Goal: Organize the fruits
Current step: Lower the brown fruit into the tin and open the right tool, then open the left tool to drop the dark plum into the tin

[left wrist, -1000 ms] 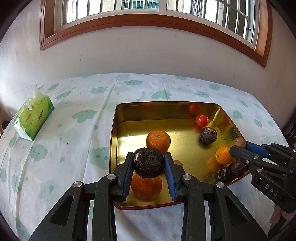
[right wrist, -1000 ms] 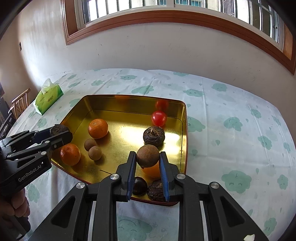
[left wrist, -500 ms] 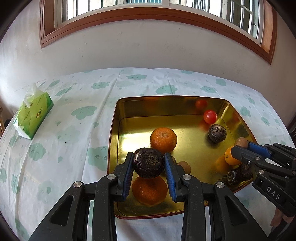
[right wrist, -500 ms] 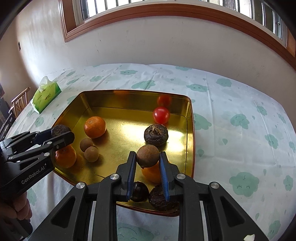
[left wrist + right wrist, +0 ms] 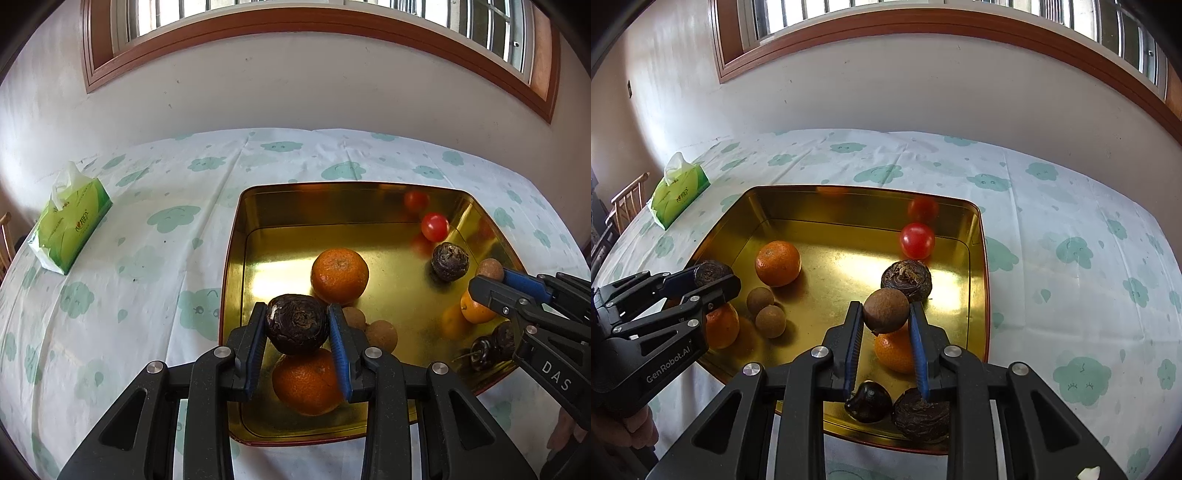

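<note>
The left tool [image 5: 297, 325] is clamped on a dark wrinkled fruit [image 5: 297, 324], holding it above the near left part of the gold tray [image 5: 231, 266]. Right under it an orange [image 5: 308, 382] lies on the tray floor, and a second orange [image 5: 340, 275] sits just beyond, near the tray's middle.

The right tool [image 5: 886, 310] grips a round brown fruit [image 5: 886, 309] between its blue pads [image 5: 854, 339], over the tray's near right side. Below it lie a third orange [image 5: 894, 350], a glossy dark fruit [image 5: 868, 401] and another wrinkled one [image 5: 919, 413] at the near rim. Beyond the brown fruit, a wrinkled dark fruit [image 5: 906, 279] rests on the tray, with a red tomato [image 5: 917, 240] farther back near the far right corner. Two small brown fruits [image 5: 764, 310] lie touching each other near the left side.

The tray stands on a desk covered with a cloud-print cloth [image 5: 1071, 229]. A green tissue pack [image 5: 70, 229] lies on the cloth, well to the left of the tray.
</note>
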### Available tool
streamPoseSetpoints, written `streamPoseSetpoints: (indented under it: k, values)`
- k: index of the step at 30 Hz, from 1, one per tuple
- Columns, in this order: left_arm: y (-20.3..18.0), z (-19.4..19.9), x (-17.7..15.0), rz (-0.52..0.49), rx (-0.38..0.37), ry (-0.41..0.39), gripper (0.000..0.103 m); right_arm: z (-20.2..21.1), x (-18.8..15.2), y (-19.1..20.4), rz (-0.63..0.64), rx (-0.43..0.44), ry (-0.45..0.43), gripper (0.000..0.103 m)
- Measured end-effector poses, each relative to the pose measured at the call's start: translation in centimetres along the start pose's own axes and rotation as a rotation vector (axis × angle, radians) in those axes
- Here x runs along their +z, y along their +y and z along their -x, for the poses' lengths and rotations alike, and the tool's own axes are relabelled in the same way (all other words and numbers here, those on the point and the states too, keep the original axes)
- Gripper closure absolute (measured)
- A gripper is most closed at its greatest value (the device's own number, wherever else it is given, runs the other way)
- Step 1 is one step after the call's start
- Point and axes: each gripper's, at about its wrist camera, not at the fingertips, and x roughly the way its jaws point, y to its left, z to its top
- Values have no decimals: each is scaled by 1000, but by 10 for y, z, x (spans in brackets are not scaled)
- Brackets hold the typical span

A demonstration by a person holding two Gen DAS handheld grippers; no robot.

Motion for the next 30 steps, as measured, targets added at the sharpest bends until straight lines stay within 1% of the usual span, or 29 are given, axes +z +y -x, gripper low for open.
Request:
streamPoseSetpoints:
  k: [4, 11, 13, 16, 17, 20, 22, 23, 25, 30]
  values:
    - [-2, 1, -2, -3, -1, -3, 69, 0, 0, 0, -1, -7, 1, 78]
    - [0, 2, -2, 0, -4, -1, 69, -1, 2, -2, -6, -15, 2, 78]
    - [0, 2, -3, 2, -6, 3, 69, -1, 2, -2, -9, -14, 4, 74]
    - [-1, 3, -4, 4, -6, 5, 68, 0, 0, -3, -15, -17, 5, 71]
    - [-1, 4, -4, 5, -8, 4, 66, 1, -1, -3, -19, -15, 7, 68]
    - [-3, 7, -4, 6, -16, 1, 54, 5, -3, -4, -28, -17, 4, 62]
    - [-5, 9, -4, 0, -19, -5, 50, 8, -4, -4, -27, -21, -2, 62]
    - [-7, 11, -4, -3, -16, -7, 48, 10, -5, -4, -28, -23, -3, 59]
    - [-9, 14, -4, -4, -17, -11, 47, 13, -6, -4, -29, -25, -6, 55]
    - [-10, 26, -6, -2, -14, -25, 47, 22, -9, -4, -29, -32, -13, 54]
